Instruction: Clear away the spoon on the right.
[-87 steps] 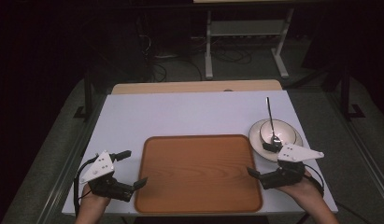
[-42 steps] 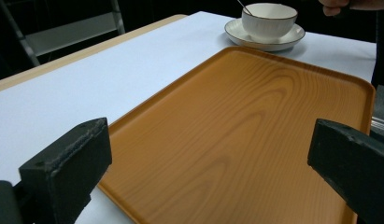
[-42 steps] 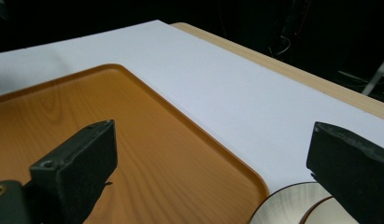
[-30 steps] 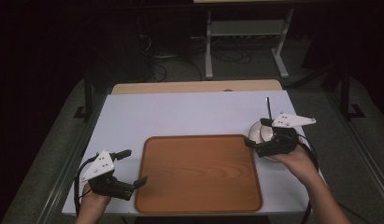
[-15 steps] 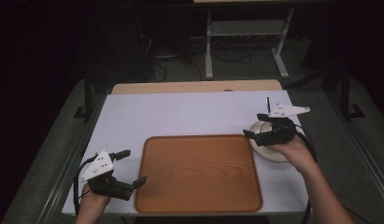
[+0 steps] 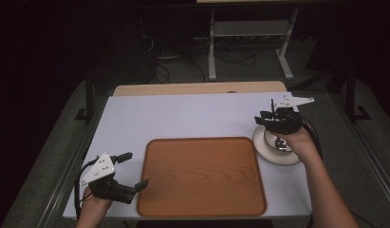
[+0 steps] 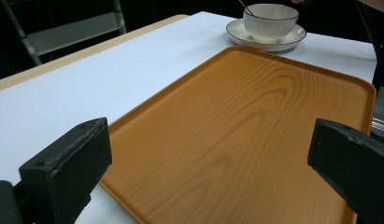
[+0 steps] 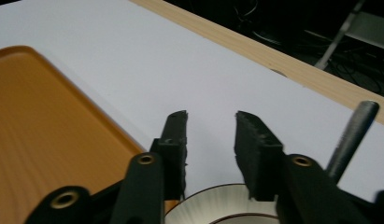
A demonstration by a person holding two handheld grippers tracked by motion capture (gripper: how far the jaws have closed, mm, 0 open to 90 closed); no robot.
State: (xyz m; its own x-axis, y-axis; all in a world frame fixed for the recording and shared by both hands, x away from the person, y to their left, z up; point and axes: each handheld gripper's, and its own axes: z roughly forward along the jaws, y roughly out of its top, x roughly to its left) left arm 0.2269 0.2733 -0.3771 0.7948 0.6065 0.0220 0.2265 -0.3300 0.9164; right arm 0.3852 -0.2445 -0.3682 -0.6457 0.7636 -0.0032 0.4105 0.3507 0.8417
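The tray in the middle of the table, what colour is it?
The tray is orange-brown with a wood-grain pattern, clearest in the left gripper view.

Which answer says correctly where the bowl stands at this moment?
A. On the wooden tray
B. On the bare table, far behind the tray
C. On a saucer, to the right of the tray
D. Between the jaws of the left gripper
C: the bowl sits on the saucer, which lies on the white table just beyond the right edge of the tray.
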